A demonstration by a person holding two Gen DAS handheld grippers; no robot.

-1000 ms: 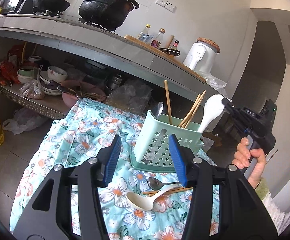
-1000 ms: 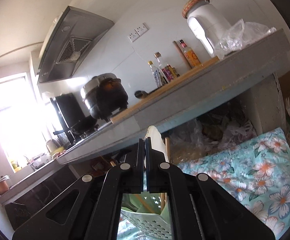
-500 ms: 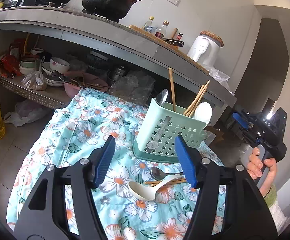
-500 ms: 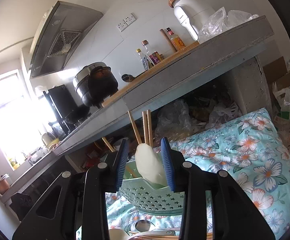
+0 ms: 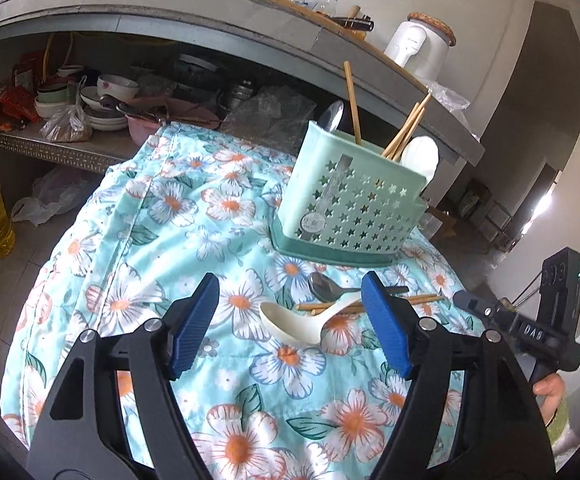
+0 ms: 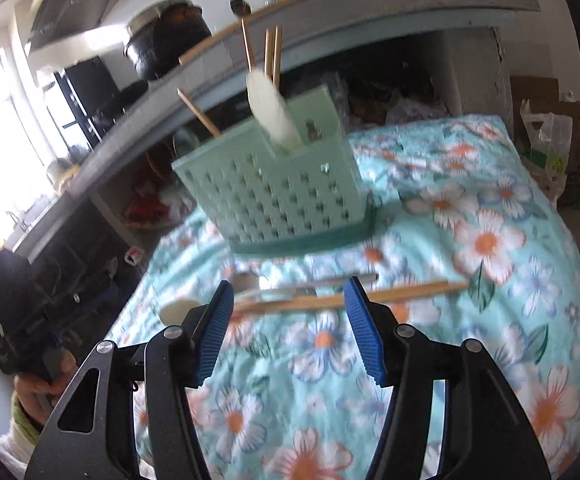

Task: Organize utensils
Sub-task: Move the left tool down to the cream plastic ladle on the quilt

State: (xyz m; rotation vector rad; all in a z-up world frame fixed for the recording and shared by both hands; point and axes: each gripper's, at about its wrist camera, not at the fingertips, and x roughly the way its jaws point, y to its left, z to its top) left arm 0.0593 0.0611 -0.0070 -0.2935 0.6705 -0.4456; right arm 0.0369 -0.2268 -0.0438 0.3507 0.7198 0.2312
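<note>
Right gripper, clamped a second ago, is opening with nothing between its jaws; left gripper is widening, also unloaded. The white spoon it carried now stands in the green caddy. Loose chopsticks, metal spoon and second white spoon remain on the floral cloth. Only "DAS" on the right gripper body is legible.

The right tongs, jaws opening with nothing pressed between them, hang at lower centre over a floral cloth. Beyond them lie wooden chopsticks and a metal spoon; a green caddy holding a white spoon stands at centre.
</note>
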